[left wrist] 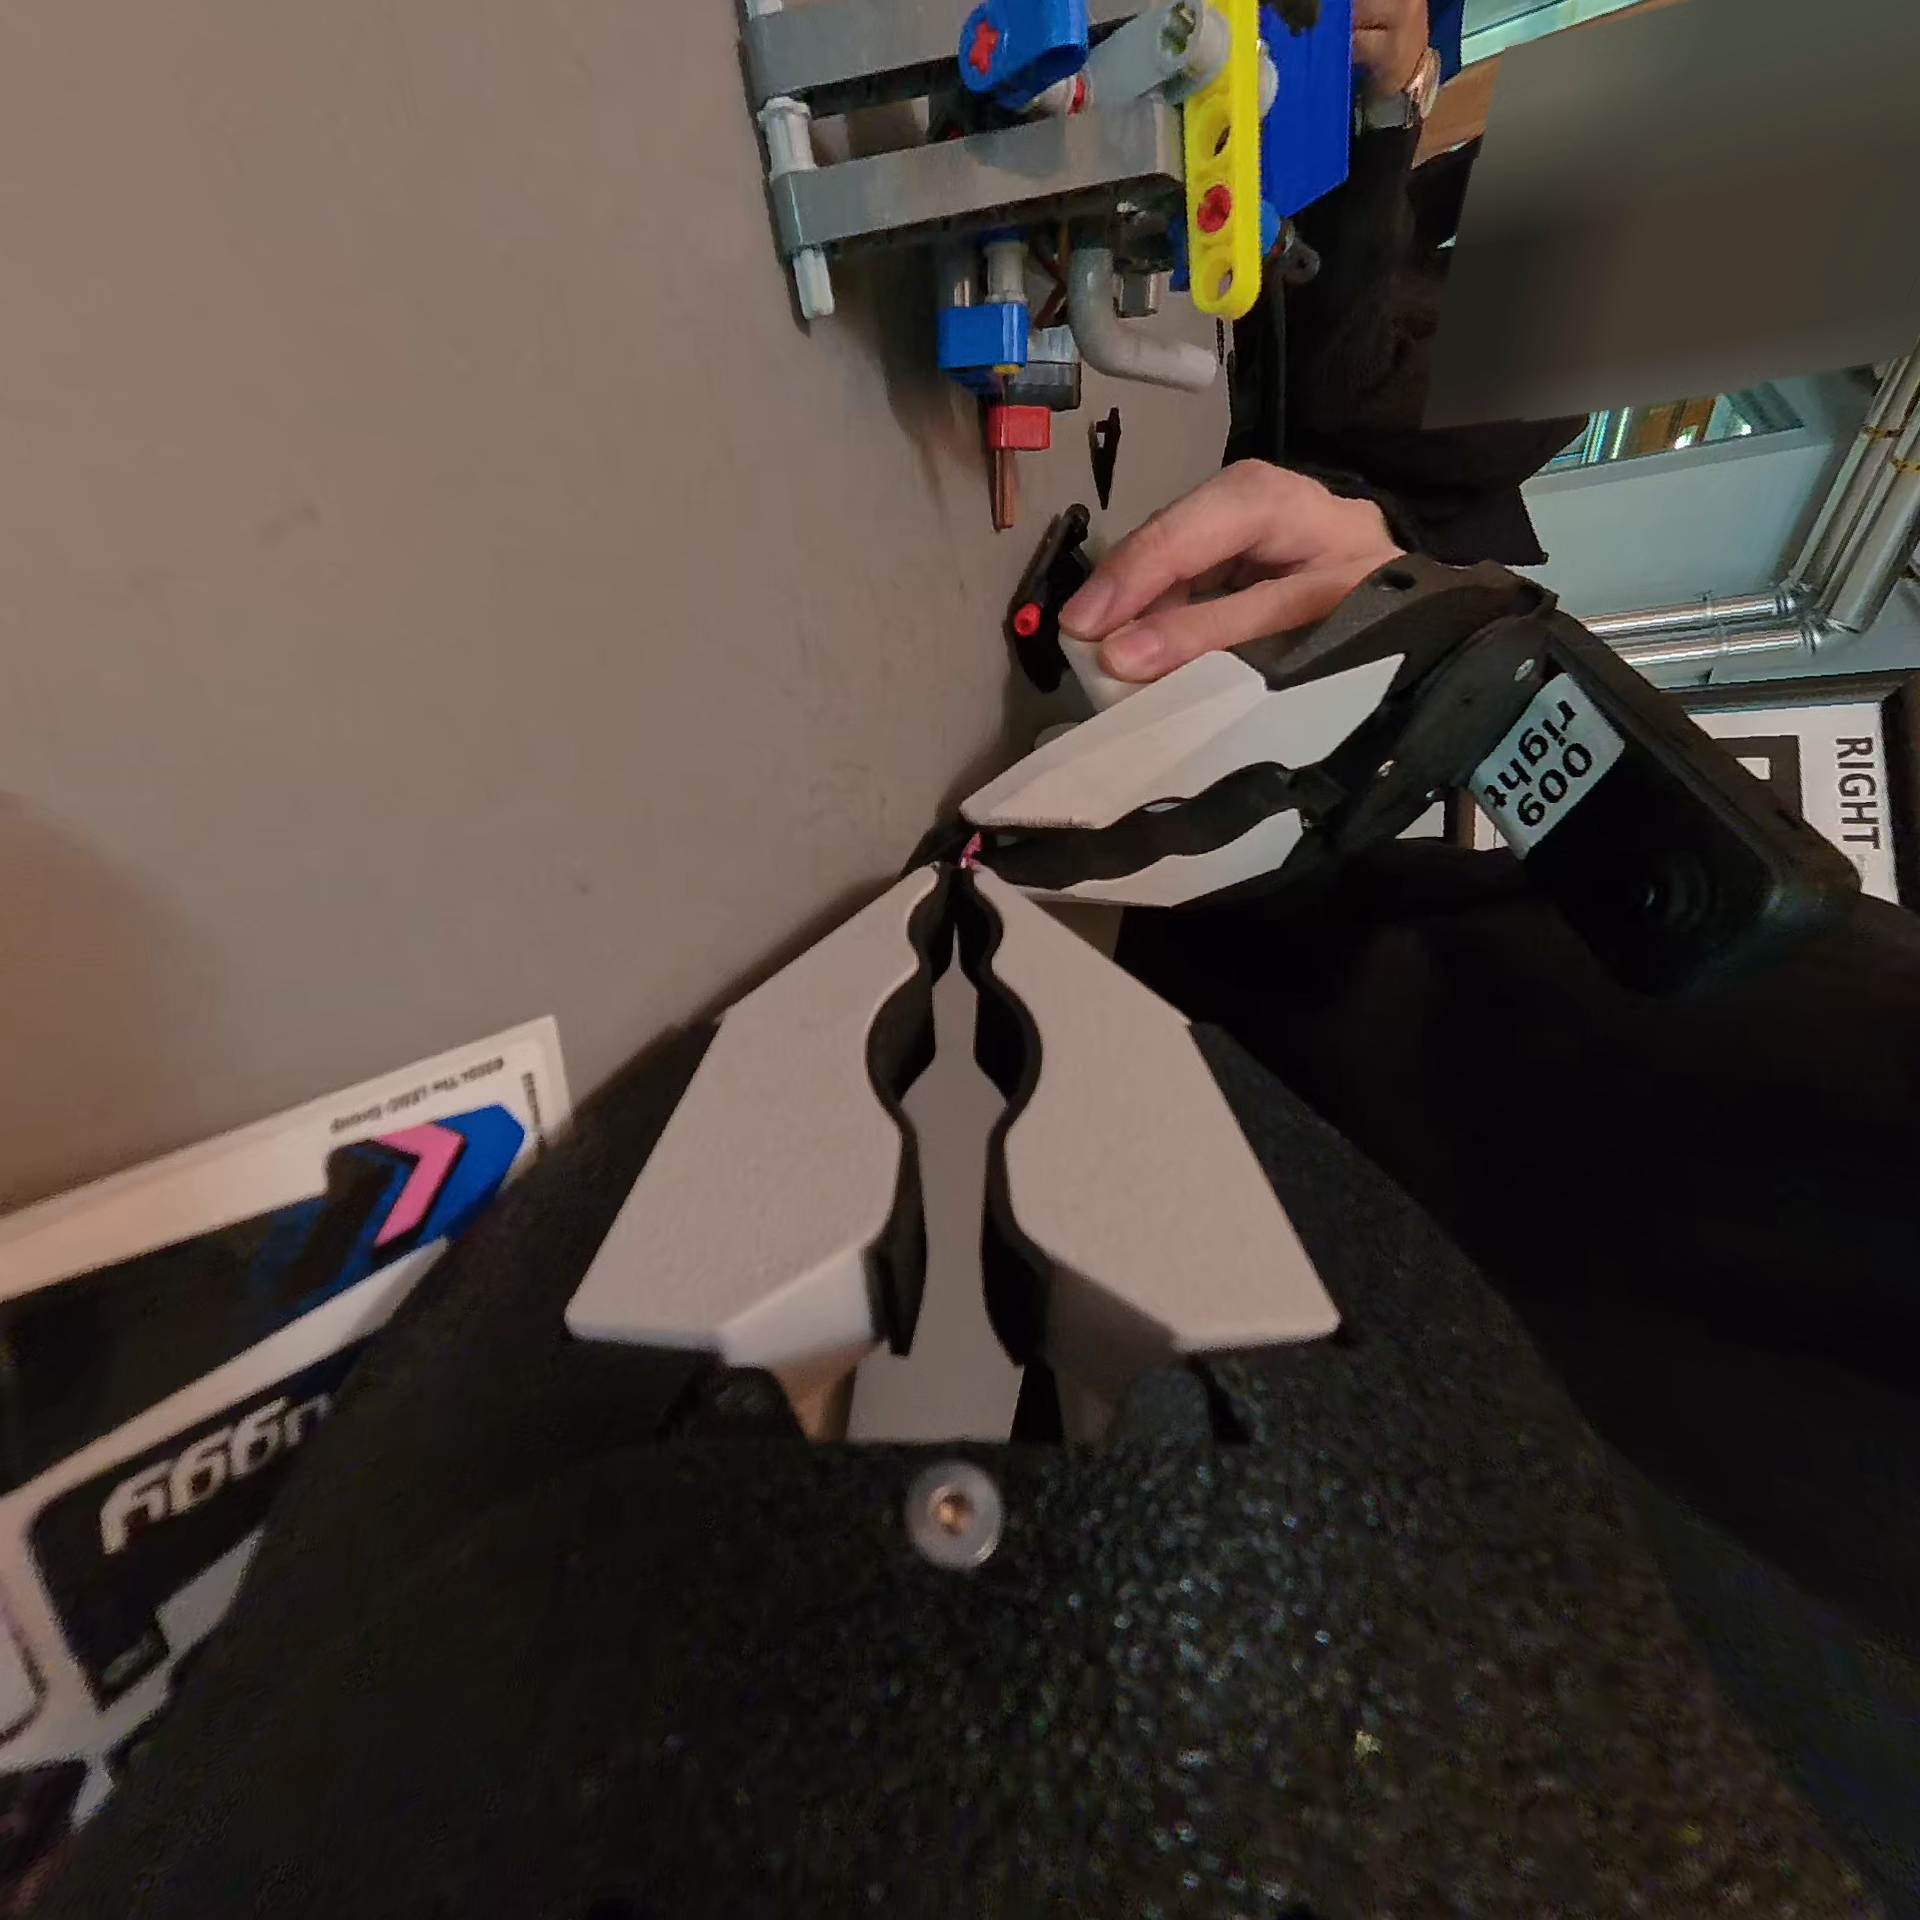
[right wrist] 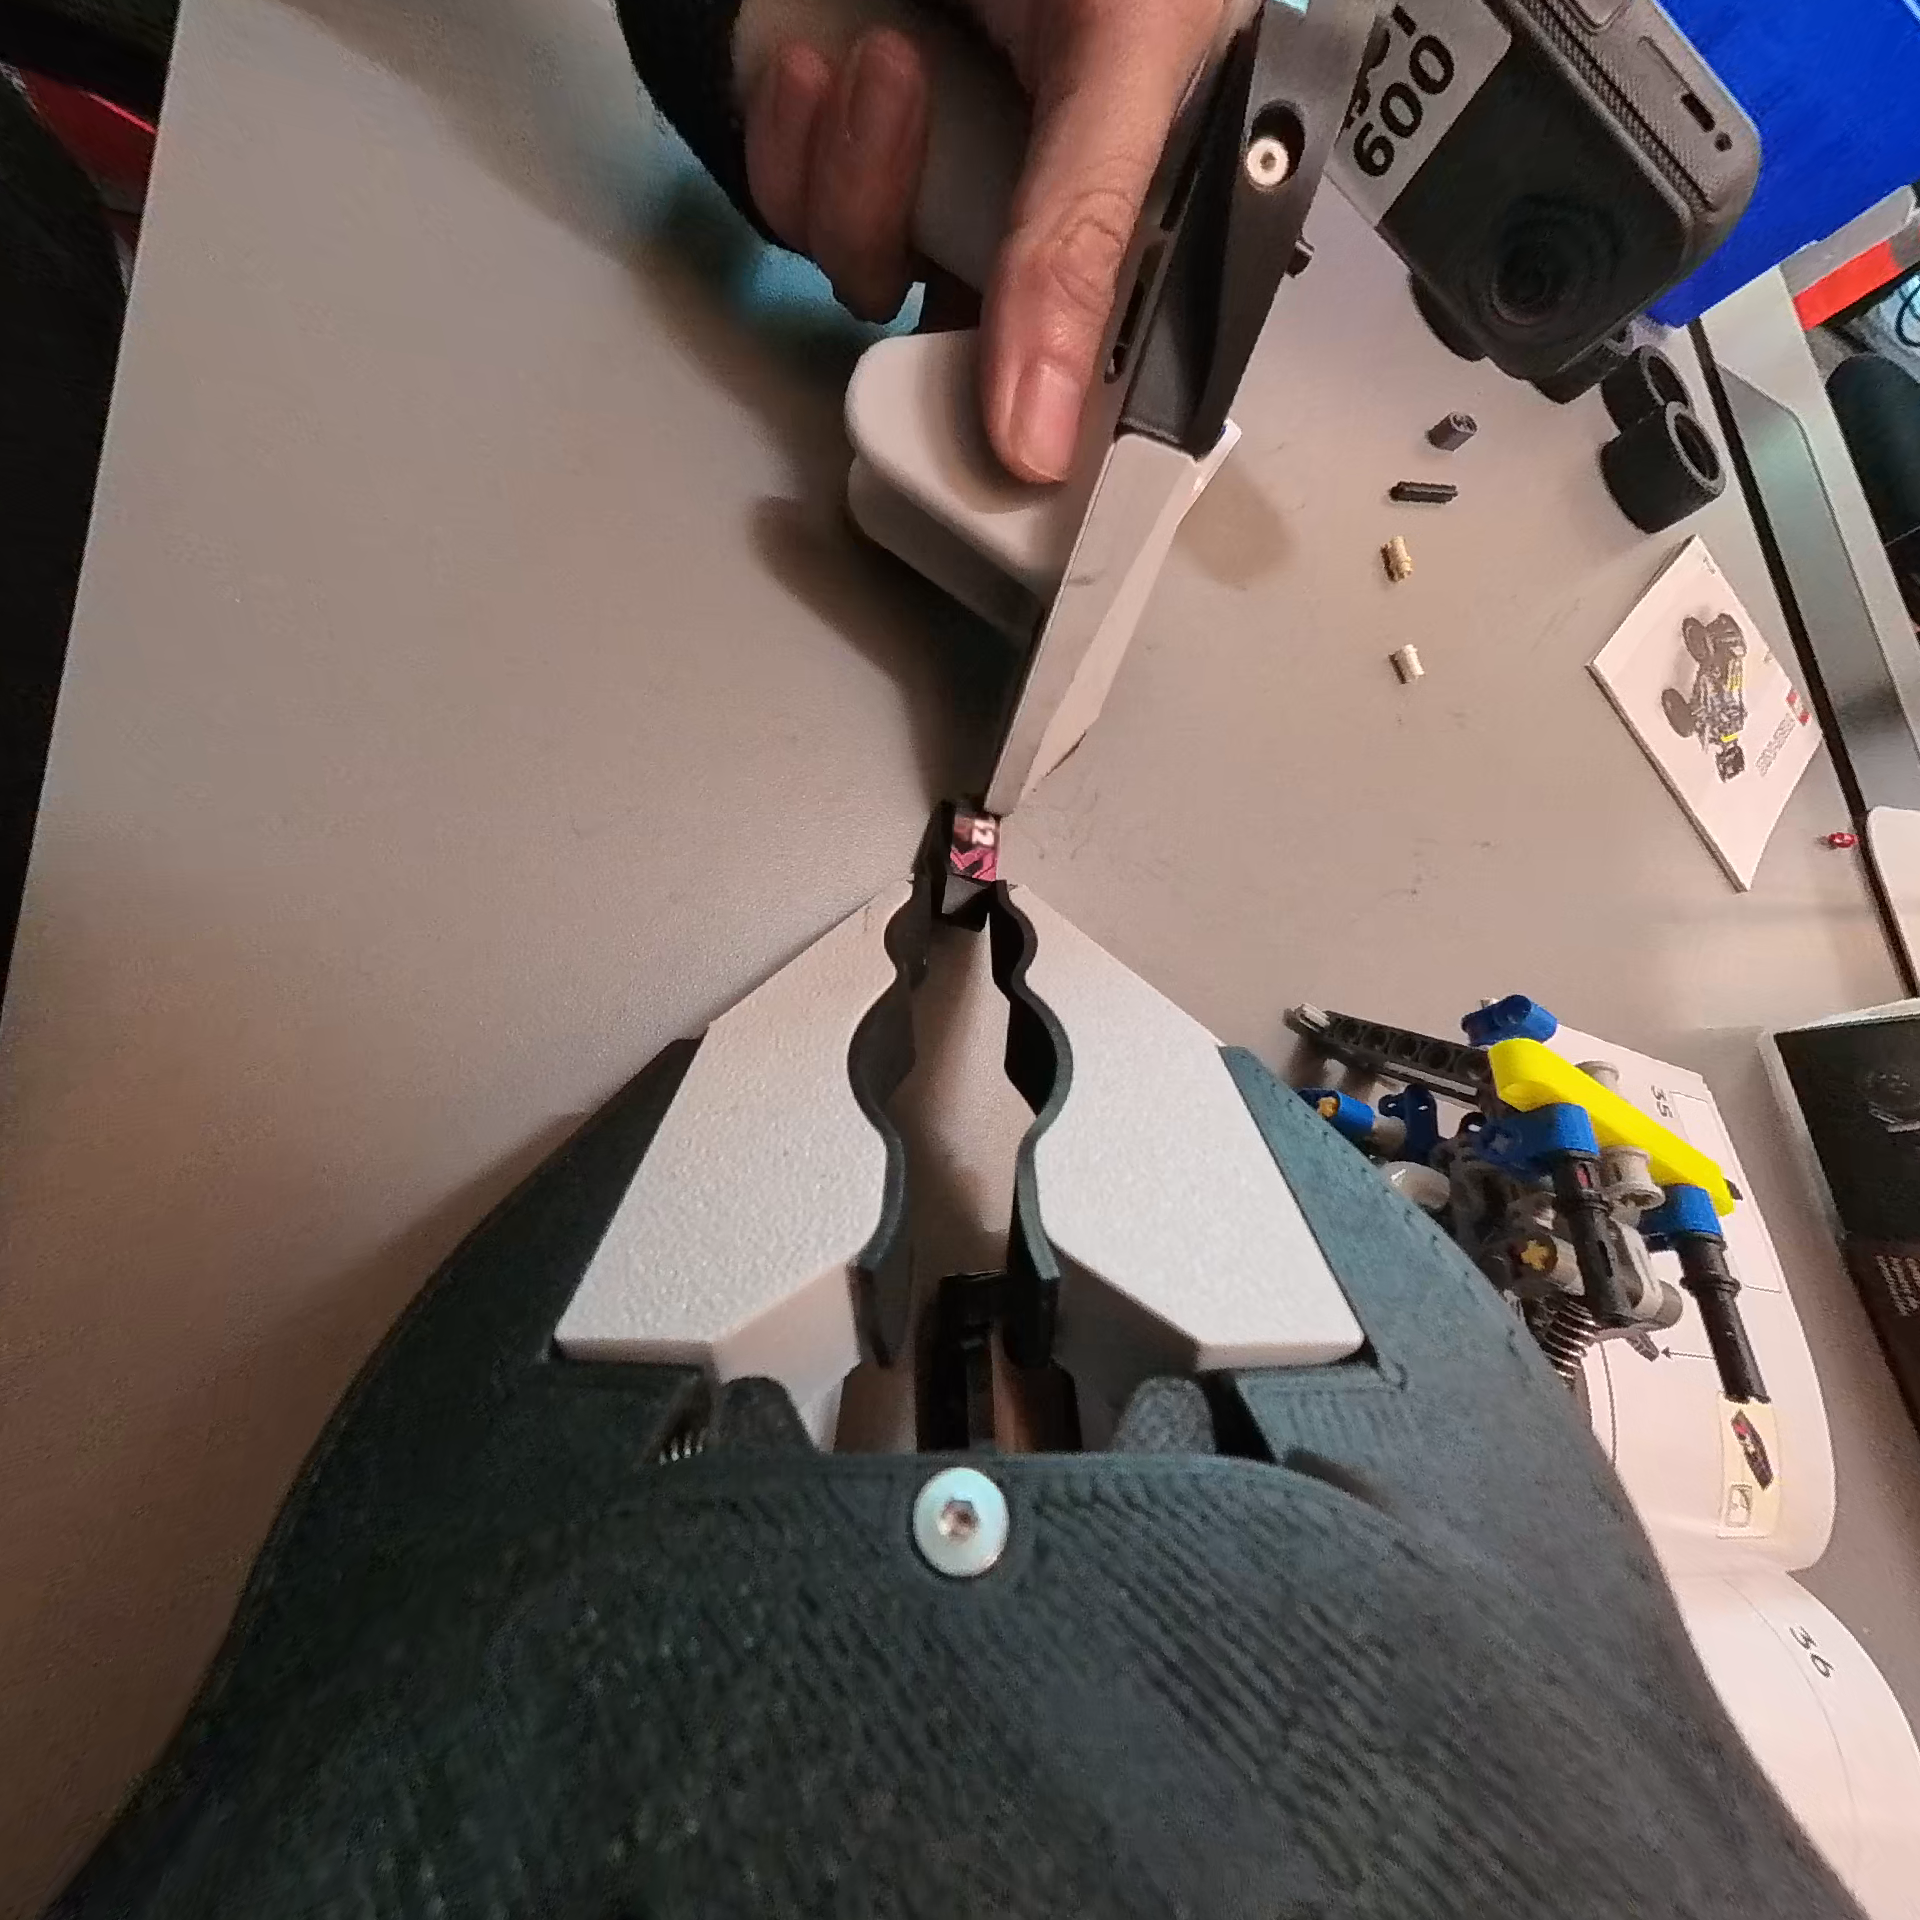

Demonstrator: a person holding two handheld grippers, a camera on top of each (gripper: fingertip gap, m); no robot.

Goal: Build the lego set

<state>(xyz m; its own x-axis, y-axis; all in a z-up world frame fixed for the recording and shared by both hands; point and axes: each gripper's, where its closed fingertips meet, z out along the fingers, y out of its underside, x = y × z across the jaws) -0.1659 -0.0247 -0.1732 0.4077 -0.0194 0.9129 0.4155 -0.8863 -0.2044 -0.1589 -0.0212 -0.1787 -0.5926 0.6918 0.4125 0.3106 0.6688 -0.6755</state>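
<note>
Your right tool pinches a small black piece with a pink sticker at frame centre above the desk. Your left tool, fully closed, nips the sticker's edge there. The blue-and-yellow model waits lower right.

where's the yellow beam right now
In the right wrist view the yellow beam sits lower right, atop the blue-and-grey brick model on the open booklet.
</note>
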